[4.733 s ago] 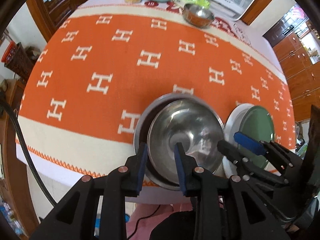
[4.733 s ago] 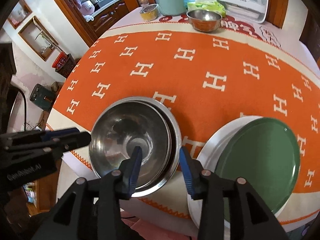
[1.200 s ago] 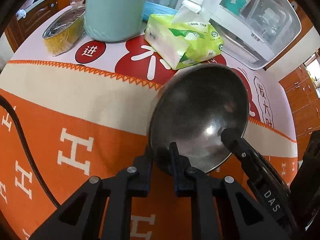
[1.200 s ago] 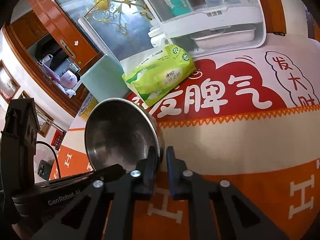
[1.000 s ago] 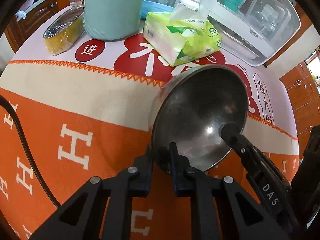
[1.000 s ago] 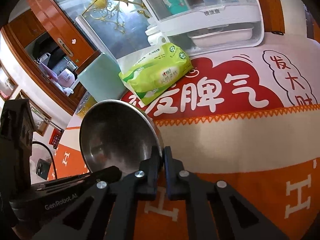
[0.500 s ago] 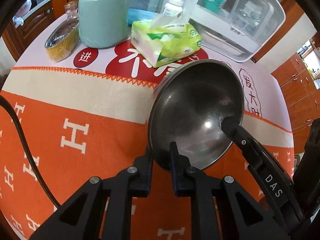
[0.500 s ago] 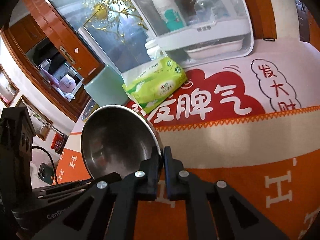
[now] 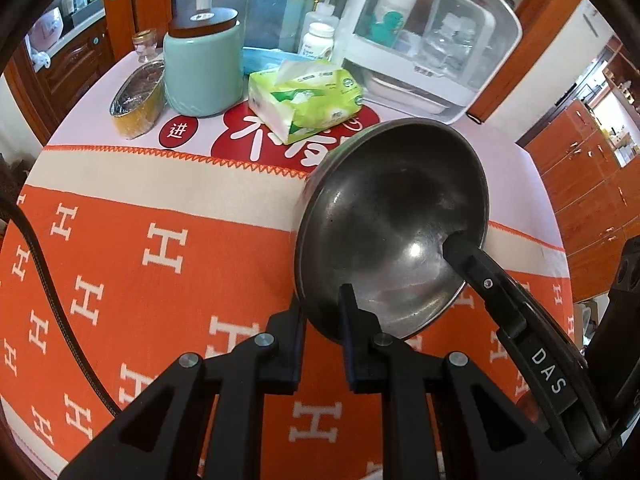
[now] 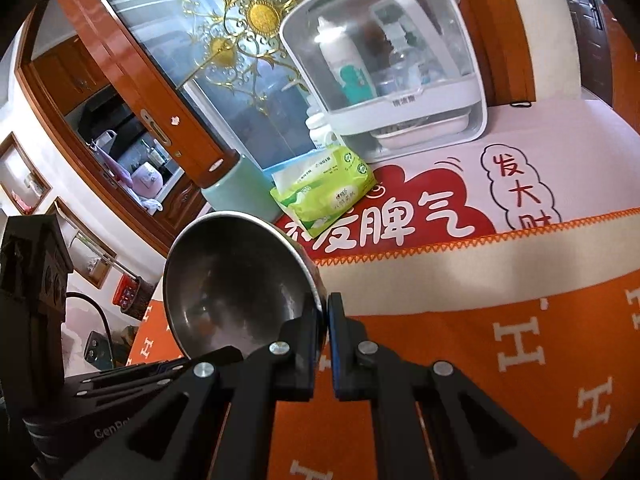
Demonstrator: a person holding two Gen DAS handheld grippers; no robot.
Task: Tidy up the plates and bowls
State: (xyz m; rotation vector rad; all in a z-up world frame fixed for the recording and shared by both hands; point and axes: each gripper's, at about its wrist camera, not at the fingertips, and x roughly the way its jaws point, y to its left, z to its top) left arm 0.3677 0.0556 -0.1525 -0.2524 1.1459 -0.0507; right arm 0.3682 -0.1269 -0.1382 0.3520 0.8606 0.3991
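Two claws clamp one steel bowl (image 9: 390, 224): left claw (image 9: 322, 320) on its near rim, right claw (image 10: 324, 312) on the opposite rim. Versus a second ago, the bowl sits centre-right of the left view, tilted, lifted clear of the counter (image 9: 160, 208) and the tissue pack (image 9: 308, 98). Judged: carry under way toward a stack.

A table is covered by an orange cloth (image 9: 192, 216) patterned with white H letters, edged by a cream band and a pale strip printed with red Chinese characters (image 10: 416, 220); reddish-brown wooden cabinets (image 9: 592, 184) are seen beyond the table on one side; a wood-framed glass door (image 10: 224, 60) with gilt scrollwork is set behind the table; white wall (image 10: 60, 184) is seen beside the door frame; daylight is admitted through the glass.
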